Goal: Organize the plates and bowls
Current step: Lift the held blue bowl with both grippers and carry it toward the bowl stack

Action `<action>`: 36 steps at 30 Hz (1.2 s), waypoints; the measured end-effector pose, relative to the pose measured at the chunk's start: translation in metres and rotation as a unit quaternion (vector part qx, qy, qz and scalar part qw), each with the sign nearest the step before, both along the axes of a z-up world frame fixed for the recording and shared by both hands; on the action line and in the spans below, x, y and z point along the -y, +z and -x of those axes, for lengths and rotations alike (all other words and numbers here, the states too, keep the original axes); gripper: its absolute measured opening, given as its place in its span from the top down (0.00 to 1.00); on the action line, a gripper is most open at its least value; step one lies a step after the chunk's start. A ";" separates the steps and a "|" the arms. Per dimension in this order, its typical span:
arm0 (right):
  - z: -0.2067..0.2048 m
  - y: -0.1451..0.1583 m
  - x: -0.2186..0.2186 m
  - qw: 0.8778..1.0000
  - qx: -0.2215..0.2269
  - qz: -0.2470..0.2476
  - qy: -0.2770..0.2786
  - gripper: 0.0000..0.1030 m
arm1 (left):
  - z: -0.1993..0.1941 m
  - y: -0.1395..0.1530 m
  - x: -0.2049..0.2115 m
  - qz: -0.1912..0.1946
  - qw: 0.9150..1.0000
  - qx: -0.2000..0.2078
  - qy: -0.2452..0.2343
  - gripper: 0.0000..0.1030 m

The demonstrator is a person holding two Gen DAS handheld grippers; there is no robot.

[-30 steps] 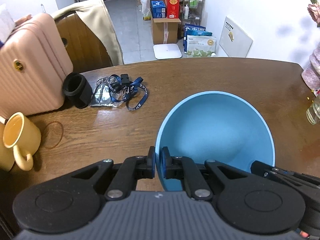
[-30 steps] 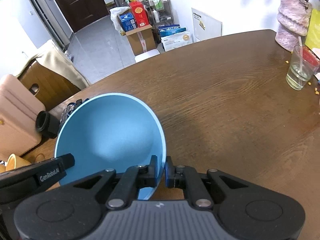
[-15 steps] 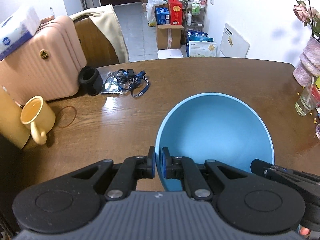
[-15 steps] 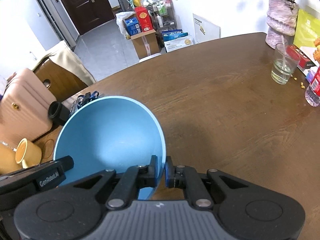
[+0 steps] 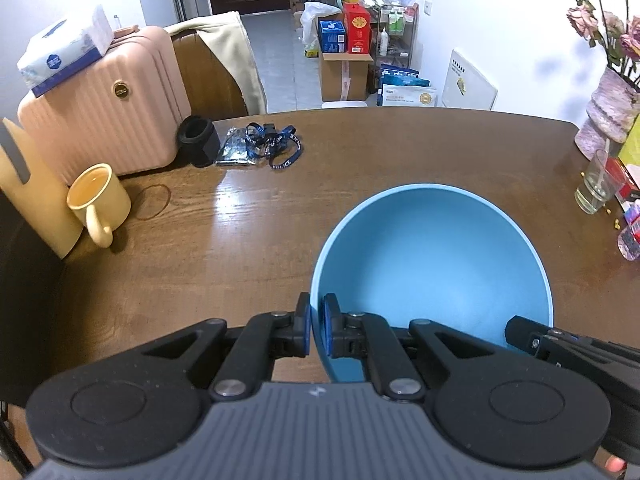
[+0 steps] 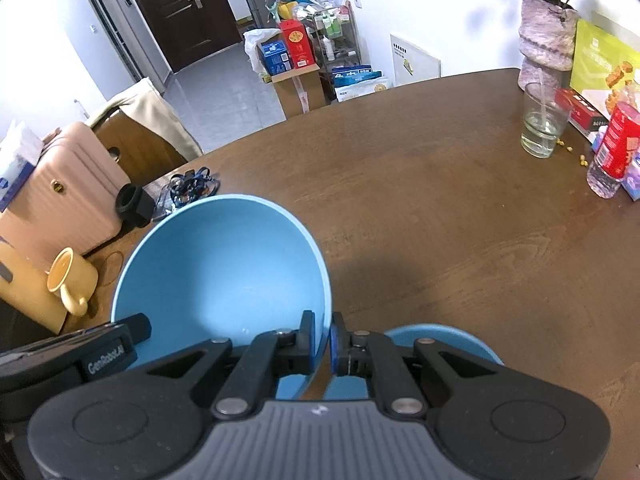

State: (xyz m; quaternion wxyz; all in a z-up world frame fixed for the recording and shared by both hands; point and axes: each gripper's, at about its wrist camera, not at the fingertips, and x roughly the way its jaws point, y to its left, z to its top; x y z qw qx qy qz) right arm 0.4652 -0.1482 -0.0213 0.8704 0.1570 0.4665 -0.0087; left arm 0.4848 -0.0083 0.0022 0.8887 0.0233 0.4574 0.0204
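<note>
While angled downward, both tools [image 5: 316,330] [image 6: 321,338] clamp bowl [image 5: 432,264] rim.

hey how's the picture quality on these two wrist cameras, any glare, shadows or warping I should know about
Left wrist view: sharp, window glare streaks the table near the yellow mug; the far table edge bows from fisheye. Right wrist view: also sharp, a soft dark shadow lies on the wood beside the blue bowl; black vignette in the corners.
</note>
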 end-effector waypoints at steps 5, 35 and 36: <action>0.024 -0.002 0.002 1.000 -0.001 0.000 0.001 0.93 | 0.023 -0.001 0.003 -0.004 1.000 0.002 -0.002 0.93; 0.117 -0.006 0.021 0.999 0.001 0.024 0.025 0.93 | 0.119 -0.009 0.025 0.011 1.000 0.010 0.009 0.93; 0.119 -0.006 0.023 0.999 0.001 0.025 0.023 0.93 | 0.122 -0.010 0.028 0.011 1.000 0.009 0.007 0.93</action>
